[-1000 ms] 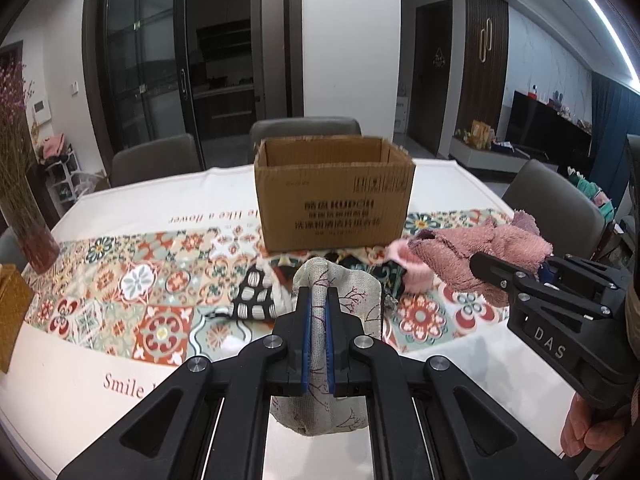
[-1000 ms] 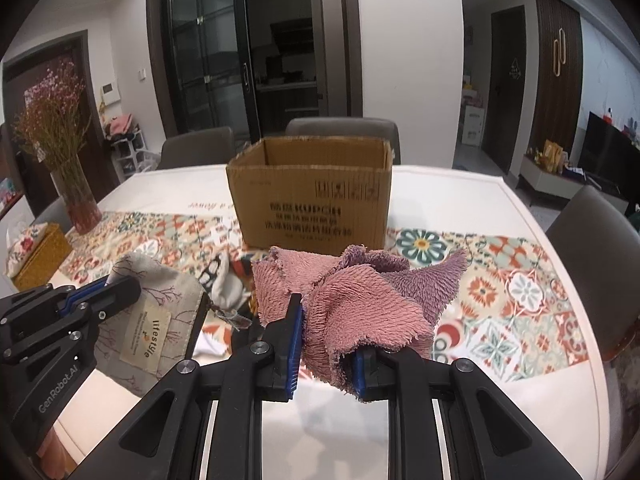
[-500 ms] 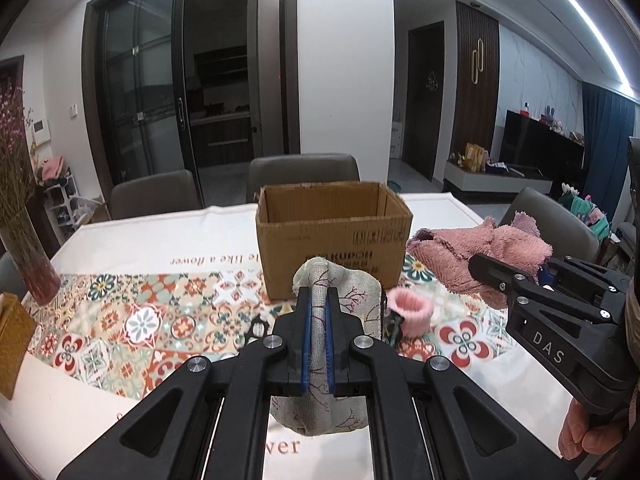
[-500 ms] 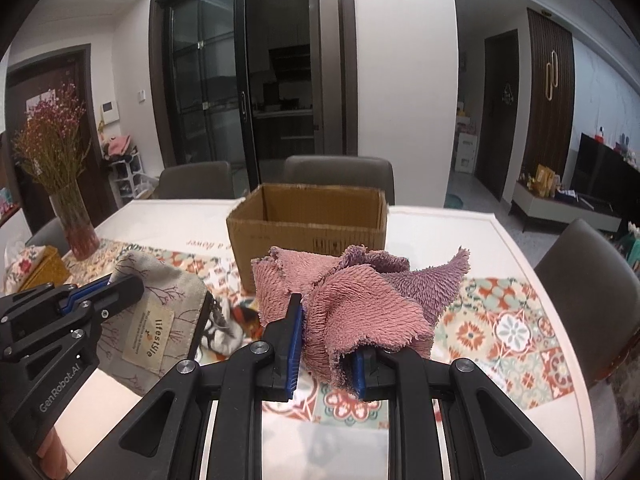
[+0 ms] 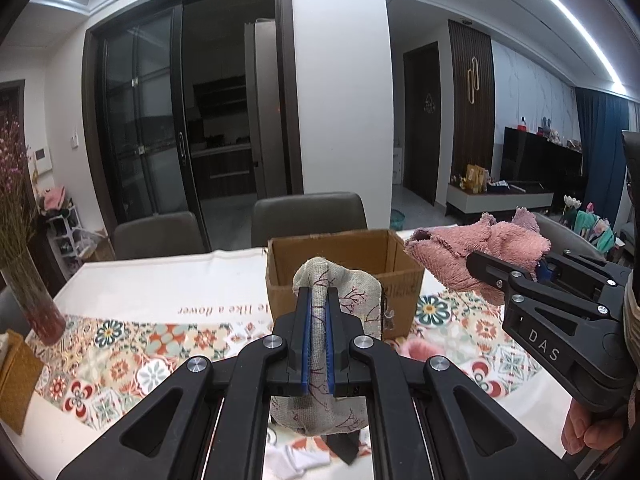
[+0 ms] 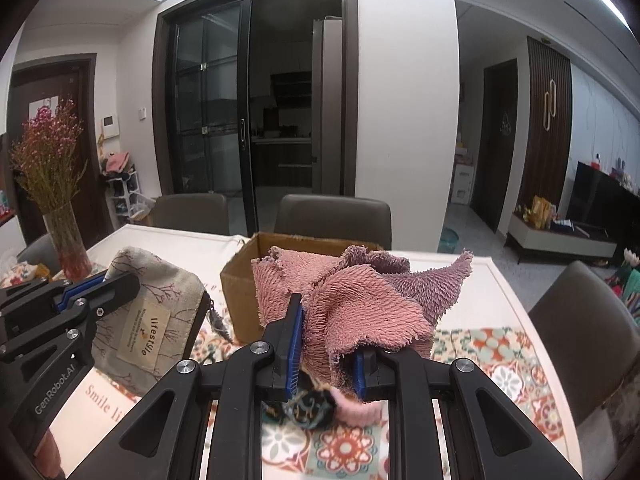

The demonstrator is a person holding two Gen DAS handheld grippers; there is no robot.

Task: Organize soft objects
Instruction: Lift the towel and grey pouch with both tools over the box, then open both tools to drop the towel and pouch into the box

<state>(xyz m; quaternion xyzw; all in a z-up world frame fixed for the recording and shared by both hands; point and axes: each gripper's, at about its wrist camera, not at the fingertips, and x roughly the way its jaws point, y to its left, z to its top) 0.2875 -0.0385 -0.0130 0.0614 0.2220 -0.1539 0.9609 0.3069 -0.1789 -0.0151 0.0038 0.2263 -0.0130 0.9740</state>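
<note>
Behind the cardboard box (image 5: 344, 276), fingers clamp a shaggy pink towel (image 6: 352, 304).

1. The box (image 6: 240, 300) interior is not visible in either view; the towel (image 6: 352, 300) covers much of its rim and front from the right wrist view, and the pouch (image 5: 336, 300) covers its front centre from the left wrist view.
2. The pouch's lower part is cut off behind the left gripper (image 5: 317, 336) frame.
3. The towel's underside is hidden between the right gripper (image 6: 326, 344) arms.
4. A dark patterned item (image 6: 306, 410) and a pink cuff (image 6: 360, 410) below the right gripper are partly covered by its frame; what they are is unclear.
5. White cloth (image 5: 298, 458) below the left gripper is mostly hidden.
6. Box print is too small to read.
</note>
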